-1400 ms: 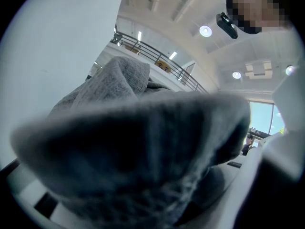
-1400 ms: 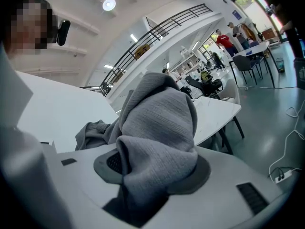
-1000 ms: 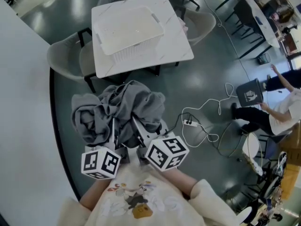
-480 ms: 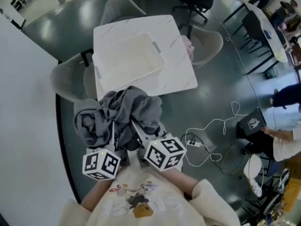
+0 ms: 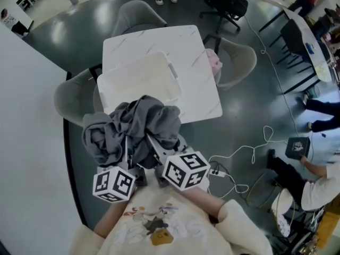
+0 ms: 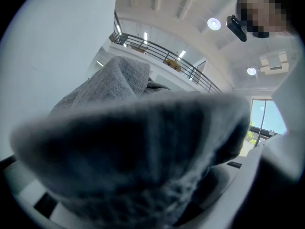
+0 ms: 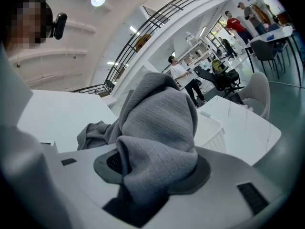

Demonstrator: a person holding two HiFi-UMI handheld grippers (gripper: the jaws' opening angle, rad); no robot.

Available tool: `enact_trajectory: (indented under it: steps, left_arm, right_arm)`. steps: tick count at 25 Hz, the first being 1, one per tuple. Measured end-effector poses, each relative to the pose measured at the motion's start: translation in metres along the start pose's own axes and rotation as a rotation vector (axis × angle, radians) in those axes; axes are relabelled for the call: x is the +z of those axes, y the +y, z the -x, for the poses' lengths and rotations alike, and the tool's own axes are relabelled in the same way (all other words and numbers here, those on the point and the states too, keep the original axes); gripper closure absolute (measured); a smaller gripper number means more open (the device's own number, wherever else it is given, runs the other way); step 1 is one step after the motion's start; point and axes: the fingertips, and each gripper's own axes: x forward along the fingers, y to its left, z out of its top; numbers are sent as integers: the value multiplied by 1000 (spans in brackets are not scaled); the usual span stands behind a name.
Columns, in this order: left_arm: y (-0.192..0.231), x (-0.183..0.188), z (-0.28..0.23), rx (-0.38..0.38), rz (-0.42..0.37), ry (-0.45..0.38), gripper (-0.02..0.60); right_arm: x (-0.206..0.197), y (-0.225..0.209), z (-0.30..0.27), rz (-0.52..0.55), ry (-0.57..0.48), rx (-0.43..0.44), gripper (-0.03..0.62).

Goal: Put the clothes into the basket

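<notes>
Fingers of our right gripper (image 5: 154, 146) are clamped on a thick fold of the grey clothes (image 5: 135, 126), which bulges up from between the pads in the right gripper view. Those of our left gripper (image 5: 127, 149) are buried under the same fabric, which fills nearly the whole left gripper view. From the way the bundle rides on both tools, we judge that they grip it too. The bundle hangs in the air in front of us, bunched above both grippers. In the head view its far edge overlaps the near rim of the white basket (image 5: 139, 81). Whether it is truly over the basket or just short of it, we cannot tell.

We judge the step in hand to be the carry: the clothes are lifted but not yet dropped. The next move calls for bringing the bundle fully over the basket's opening and lowering it inside the walls. Both pairs of jaws should then part together, so that no sleeve trails over the rim.

The basket stands on the white table (image 5: 199, 92), toward its near left corner, and the part of its inside that we see looks empty.
</notes>
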Motion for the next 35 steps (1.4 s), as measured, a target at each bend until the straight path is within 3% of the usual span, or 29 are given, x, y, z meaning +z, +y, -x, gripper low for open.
enact_trajectory:
  steps: [11, 24, 35]
  left_arm:
    - [7, 12, -46, 31, 5, 28, 376]
    - [17, 44, -123, -53, -3, 113, 376]
    - [35, 41, -170, -83, -23, 189, 376]
  right_arm:
    - [22, -18, -39, -37, 26, 9, 385]
    - [66, -31, -99, -55, 25, -83, 385]
    - [74, -52, -142, -69, 41, -157, 385]
